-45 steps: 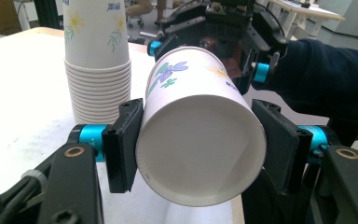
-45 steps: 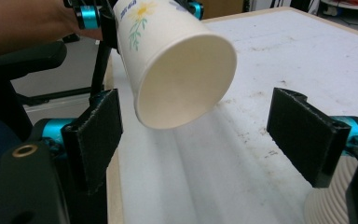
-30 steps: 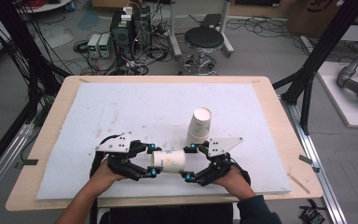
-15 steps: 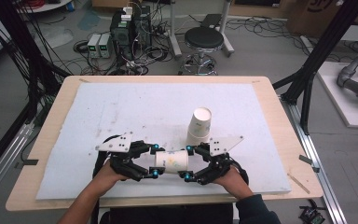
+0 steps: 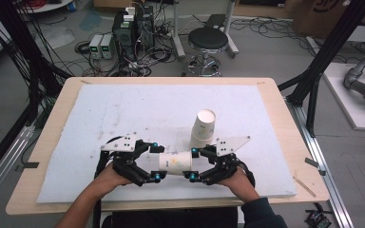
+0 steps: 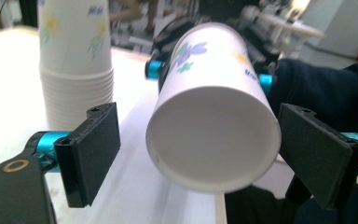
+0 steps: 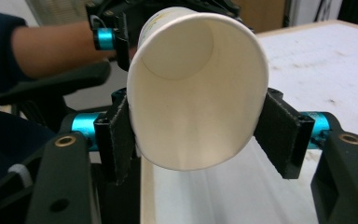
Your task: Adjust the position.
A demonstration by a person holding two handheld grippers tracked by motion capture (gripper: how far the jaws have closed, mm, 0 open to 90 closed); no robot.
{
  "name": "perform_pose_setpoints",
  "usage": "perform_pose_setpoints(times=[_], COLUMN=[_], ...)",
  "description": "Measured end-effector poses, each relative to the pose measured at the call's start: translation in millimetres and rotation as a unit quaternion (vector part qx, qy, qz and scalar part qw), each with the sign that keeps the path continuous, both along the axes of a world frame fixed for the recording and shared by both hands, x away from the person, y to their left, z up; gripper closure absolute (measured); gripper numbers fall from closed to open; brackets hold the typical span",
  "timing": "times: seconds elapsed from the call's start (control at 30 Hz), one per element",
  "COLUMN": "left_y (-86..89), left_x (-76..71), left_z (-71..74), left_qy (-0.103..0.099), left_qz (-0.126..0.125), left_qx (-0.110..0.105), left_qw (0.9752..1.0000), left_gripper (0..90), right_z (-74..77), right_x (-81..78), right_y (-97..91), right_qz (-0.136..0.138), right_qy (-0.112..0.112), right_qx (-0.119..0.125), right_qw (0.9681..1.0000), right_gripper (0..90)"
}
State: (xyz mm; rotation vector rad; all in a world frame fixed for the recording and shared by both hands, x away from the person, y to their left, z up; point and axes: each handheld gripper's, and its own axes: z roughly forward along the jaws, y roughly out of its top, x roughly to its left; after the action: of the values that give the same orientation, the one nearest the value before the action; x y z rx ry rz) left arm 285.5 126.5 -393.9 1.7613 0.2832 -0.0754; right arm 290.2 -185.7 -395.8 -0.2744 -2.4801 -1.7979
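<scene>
A white paper cup (image 5: 176,162) with a flower print lies on its side in the air between my two grippers, near the table's front edge. My right gripper (image 5: 193,164) is shut on its mouth end; in the right gripper view the pads (image 7: 116,135) squeeze the cup (image 7: 196,93) into an oval. My left gripper (image 5: 157,163) faces it from the left. In the left gripper view the cup's base (image 6: 214,135) sits between the left gripper (image 6: 205,158) jaws, which stand open with a gap on each side.
A stack of upside-down paper cups (image 5: 203,126) stands on the white mat (image 5: 123,109) just behind the right gripper, and shows as the stack (image 6: 74,60) at the left. The wooden table edge (image 5: 43,133) frames the mat. A stool (image 5: 209,40) and electronics sit beyond.
Both hands stay nearly where they were, with the cup between them. The left gripper's jaws look slightly wider apart than a second ago.
</scene>
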Motion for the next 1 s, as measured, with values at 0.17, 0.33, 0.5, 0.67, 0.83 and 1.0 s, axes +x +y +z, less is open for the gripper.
perform_pose_setpoints(times=[0.17, 0.33, 0.5, 0.67, 0.83, 1.0], left_y=[5.8, 4.8, 0.9, -3.8, -11.8, -16.8], left_x=[1.6, 1.6, 2.7, 4.2, 5.3, 5.7], left_z=[6.1, 10.6, 14.3, 16.1, 16.8, 15.7], left_qy=[-0.016, -0.026, -0.038, -0.047, -0.06, -0.064], left_qz=[-0.001, -0.002, -0.004, -0.005, -0.016, -0.022], left_qx=[0.04, 0.088, 0.134, 0.161, 0.203, 0.225], left_qw=[0.9991, 0.9957, 0.9902, 0.9859, 0.9772, 0.9719], left_gripper=[14.7, 14.9, 15.0, 15.3, 15.9, 16.8], right_z=[4.7, 10.3, 21.9, 29.2, 34.4, 38.1], right_x=[2.9, 5.9, 8.8, 10.6, 11.4, 13.1], right_y=[-0.1, 0.6, 8.9, 19.0, 27.3, 33.3], right_qz=[-0.014, -0.018, -0.012, -0.002, 0.003, 0.008], right_qy=[-0.004, -0.005, -0.019, -0.031, -0.043, -0.047], right_qx=[-0.042, -0.066, -0.127, -0.176, -0.215, -0.243], right_qw=[0.999, 0.9976, 0.9916, 0.984, 0.9755, 0.9688], right_gripper=[33.8, 33.8, 33.7, 33.8, 33.7, 33.7])
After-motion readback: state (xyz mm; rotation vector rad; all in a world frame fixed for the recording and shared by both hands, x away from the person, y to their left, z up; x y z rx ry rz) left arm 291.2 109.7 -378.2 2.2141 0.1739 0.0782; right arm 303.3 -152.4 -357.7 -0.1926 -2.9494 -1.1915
